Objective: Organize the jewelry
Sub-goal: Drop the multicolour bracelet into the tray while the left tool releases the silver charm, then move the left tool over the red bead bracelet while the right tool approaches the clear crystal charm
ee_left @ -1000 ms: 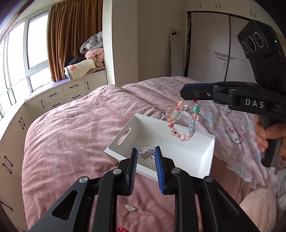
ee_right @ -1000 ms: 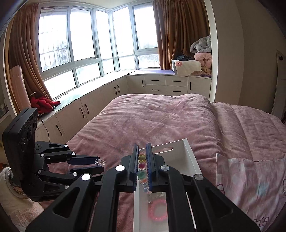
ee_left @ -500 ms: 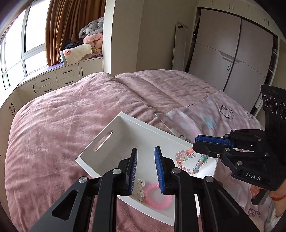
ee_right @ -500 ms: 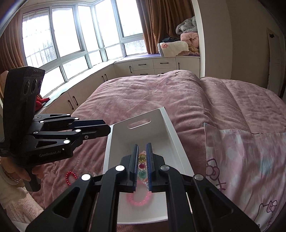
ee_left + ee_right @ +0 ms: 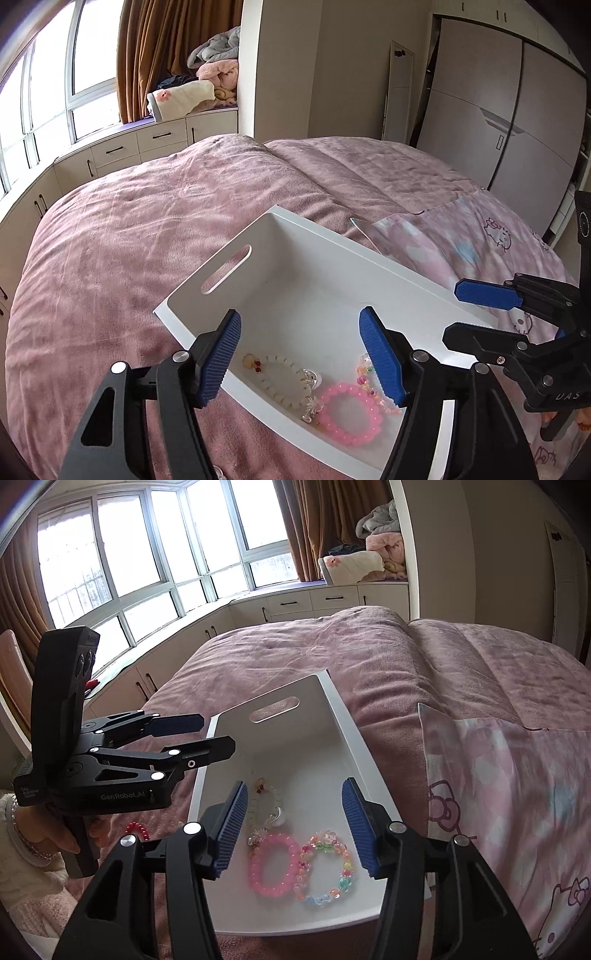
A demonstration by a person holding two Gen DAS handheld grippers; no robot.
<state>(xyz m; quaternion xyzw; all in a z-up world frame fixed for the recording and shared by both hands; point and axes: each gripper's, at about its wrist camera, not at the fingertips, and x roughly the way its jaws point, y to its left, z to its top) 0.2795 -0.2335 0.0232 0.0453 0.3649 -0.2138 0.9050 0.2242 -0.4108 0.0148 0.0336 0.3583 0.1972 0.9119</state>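
Three bracelets [image 5: 325, 867] in white tray [image 5: 343, 709], beneath both hand-held grippers [image 5: 291, 823] [image 5: 301, 362], each wide apart, empty.

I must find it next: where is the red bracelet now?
In the right wrist view, the red bracelet lies on the pink bedspread, left of the white tray.

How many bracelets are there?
4. In the white tray: a pale bead bracelet farthest in, a pink bracelet and a multicolored bracelet beside it. A red bracelet lies outside on the blanket. More may be hidden.
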